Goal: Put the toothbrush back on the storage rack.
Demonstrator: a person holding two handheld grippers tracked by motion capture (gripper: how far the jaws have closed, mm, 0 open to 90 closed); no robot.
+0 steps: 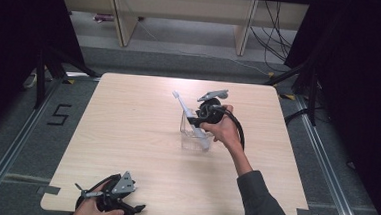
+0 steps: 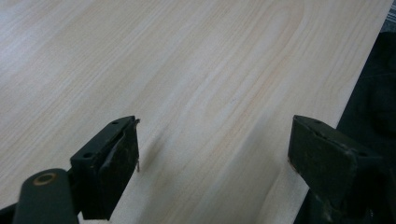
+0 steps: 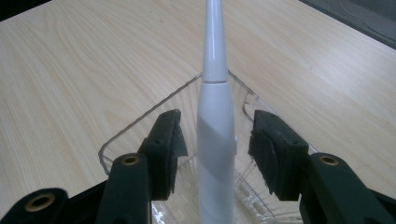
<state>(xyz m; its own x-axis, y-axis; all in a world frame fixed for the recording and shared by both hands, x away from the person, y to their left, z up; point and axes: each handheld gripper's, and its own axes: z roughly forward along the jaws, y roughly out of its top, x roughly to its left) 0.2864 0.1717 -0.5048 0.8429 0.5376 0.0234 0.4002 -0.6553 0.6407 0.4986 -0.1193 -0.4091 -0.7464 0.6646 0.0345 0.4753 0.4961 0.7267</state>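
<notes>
In the high view, the right gripper (image 1: 196, 121) is held by the person's right hand (image 1: 221, 127) over the middle of the wooden table (image 1: 127, 133), its jaws reaching into a clear plastic container (image 1: 195, 137). A white electric toothbrush (image 1: 191, 120) leans in that container, its handle passing between the jaws and its head rising up and away from the gripper toward the far left. A black cable (image 1: 238, 128) loops off the gripper's back. The left gripper (image 1: 135, 208) sits at the near edge of the table, well apart from the container, held by the left hand (image 1: 92, 211) with its grey three-cornered plate (image 1: 123, 184) on top.

In the left gripper view, the two black jaws stand wide apart with nothing between them but bare table surface (image 2: 196, 70) stretching ahead; the table's edge runs just beside the right-hand jaw.

In the right gripper view, the toothbrush (image 3: 215, 135) stands straight up between the jaws, running forward from the gripper over the far rim of the container (image 3: 140, 123). The jaws are parted, one on each side of the white handle, and a gap shows on both sides (the pads are near the handle but not touching it). The container's ribbed clear walls lie under and around the jaws, and the table (image 3: 79, 70) spreads beyond.
</notes>
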